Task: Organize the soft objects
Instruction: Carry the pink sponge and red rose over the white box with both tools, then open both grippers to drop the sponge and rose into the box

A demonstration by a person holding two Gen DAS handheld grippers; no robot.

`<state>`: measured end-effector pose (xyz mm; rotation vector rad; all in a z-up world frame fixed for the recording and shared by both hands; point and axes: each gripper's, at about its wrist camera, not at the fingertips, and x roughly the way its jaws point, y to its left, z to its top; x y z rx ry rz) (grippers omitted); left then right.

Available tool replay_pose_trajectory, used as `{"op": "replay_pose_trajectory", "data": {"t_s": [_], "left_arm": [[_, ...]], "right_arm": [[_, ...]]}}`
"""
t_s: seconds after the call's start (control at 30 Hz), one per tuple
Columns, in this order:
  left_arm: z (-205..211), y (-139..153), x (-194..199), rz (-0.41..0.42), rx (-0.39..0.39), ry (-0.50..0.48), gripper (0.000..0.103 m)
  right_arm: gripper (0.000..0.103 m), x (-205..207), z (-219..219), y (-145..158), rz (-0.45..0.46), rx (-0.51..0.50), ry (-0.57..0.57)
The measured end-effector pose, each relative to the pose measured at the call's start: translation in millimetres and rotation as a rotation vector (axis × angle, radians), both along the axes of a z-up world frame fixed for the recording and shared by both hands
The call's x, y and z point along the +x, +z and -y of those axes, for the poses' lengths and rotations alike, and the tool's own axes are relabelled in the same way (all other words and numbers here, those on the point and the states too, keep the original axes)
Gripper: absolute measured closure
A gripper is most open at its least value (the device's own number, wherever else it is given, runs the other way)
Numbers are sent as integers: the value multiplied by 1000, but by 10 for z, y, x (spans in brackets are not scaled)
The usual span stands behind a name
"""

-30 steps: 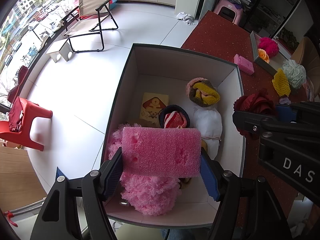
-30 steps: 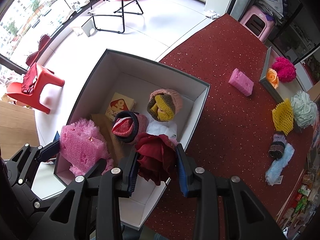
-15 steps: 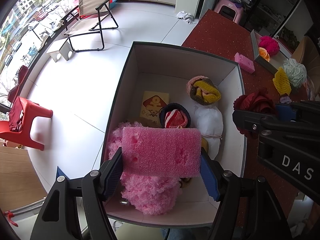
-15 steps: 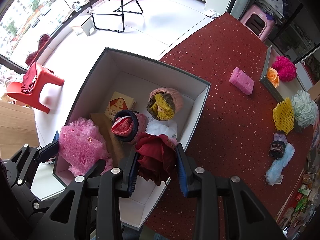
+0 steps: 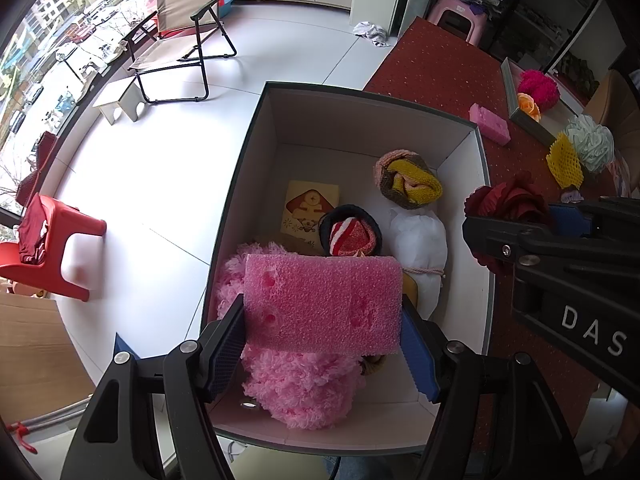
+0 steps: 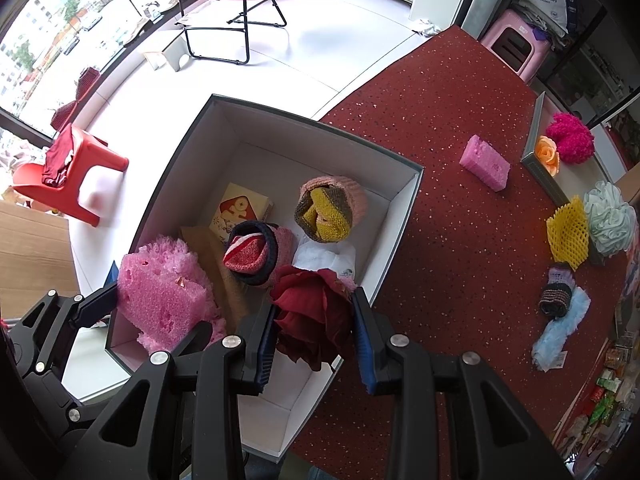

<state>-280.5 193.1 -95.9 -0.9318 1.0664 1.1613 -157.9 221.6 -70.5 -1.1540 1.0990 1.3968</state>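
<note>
both point downward: left gripper (image 5: 322, 354) clamped at moderate width, right gripper (image 6: 316, 340) clamped narrower.

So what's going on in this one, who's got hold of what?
A person with a gripper in each hand is sorting soft things into a white box. The left gripper holds a pink sponge block above the box's near end, over a fluffy pink item. The right gripper is shut on a dark red fabric flower by the box's right wall. More soft items, including another pink sponge and a yellow foam net, wait on the red carpet.
</note>
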Motion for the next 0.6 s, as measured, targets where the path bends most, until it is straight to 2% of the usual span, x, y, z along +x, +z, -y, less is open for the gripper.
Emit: {"op": "replay_pose_trajectory", "data": {"t_s": [0.5,0.53,0.57,0.6], "left_arm": [[3,-23,-1,-3,-8,0,31],[6,-27,-5,3,-12,0,29],[7,-28,-7,5,-14,2,16],[10,-29,-13,10,-16,6,10]], "right_arm": [[66,-26,-18,-38,11,-4,2],[65,-26,-19,-40,11,-4,4],[59,-28,-21,-46,6,-8,7],[48,-29,-22,-55,-3,-16,9]]}}
